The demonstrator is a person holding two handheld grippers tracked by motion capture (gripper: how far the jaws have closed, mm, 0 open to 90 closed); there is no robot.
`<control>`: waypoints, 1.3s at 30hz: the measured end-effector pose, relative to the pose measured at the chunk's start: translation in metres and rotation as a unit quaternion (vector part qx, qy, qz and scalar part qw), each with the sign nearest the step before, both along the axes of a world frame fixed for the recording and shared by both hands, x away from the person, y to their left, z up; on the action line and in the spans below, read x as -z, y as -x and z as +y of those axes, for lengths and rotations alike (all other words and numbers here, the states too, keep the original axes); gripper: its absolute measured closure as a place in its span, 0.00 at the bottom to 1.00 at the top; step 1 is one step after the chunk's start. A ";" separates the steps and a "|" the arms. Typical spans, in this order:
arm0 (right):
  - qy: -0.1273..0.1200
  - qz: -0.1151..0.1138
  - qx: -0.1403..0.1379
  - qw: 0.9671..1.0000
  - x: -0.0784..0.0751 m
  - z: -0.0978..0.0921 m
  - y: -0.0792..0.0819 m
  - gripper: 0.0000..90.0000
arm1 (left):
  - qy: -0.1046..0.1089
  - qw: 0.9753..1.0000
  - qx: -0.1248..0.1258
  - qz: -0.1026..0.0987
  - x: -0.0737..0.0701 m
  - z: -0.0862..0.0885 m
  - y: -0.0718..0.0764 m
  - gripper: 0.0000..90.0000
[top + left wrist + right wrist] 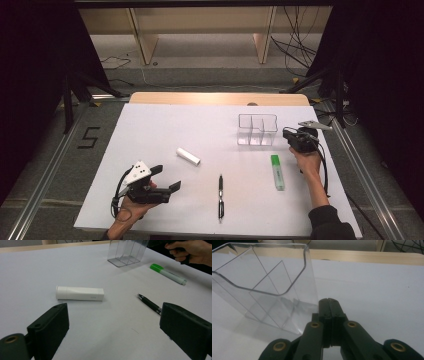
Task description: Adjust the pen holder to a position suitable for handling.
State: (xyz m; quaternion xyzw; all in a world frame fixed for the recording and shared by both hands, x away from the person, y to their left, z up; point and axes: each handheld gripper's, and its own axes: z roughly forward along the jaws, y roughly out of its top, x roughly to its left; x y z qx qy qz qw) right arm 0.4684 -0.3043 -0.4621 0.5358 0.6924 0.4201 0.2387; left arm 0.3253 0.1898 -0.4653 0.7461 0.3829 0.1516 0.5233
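Note:
A clear plastic organiser (257, 129) with dividers stands at the back right of the white table (165, 125). My right gripper (287, 134) is shut with nothing between its jaws, just right of the organiser (262, 290); in the right gripper view its closed tip (329, 301) sits by the organiser's near corner. A white tube (188, 156) lies mid-table, a black pen (220, 196) near the front, a green highlighter (276, 171) to the right. My left gripper (166, 179) is open at the front left, facing the tube (79, 293) and the pen (149, 304).
The highlighter (168, 274) lies beyond the pen in the left gripper view, with the organiser (126, 252) and the person's other hand (192, 251) farther back. Wooden shelf legs and cables stand beyond the table's far edge. A floor mark "5" (89, 137) sits left of the table.

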 end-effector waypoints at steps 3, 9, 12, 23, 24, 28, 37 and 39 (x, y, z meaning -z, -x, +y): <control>0.001 0.005 -0.004 1.000 0.000 0.002 -0.007 1.00 | -0.001 1.000 -0.001 0.000 0.000 0.000 0.000 0.09; 0.005 0.010 -0.017 1.000 0.000 0.010 -0.017 1.00 | -0.001 1.000 -0.002 -0.001 0.000 0.001 0.000 0.10; 0.009 0.011 -0.025 1.000 0.001 0.014 -0.019 1.00 | -0.002 1.000 -0.001 0.000 0.000 0.001 0.000 0.10; 0.011 0.016 -0.023 1.000 0.001 0.023 -0.024 1.00 | -0.003 1.000 -0.002 0.001 0.001 -0.001 -0.001 0.10; 0.011 0.016 -0.023 1.000 0.001 0.023 -0.024 1.00 | -0.003 1.000 -0.002 0.001 0.001 -0.001 -0.001 0.10; 0.016 0.015 -0.031 0.999 -0.002 0.036 -0.026 1.00 | -0.004 1.000 -0.003 0.001 0.001 -0.001 -0.001 0.10; 0.033 0.021 -0.058 0.998 -0.002 0.064 -0.030 1.00 | -0.004 1.000 -0.004 0.001 0.000 0.000 -0.001 0.10; 0.038 0.021 -0.063 0.997 -0.002 0.070 -0.030 1.00 | -0.003 1.000 -0.004 0.001 0.000 0.000 -0.002 0.10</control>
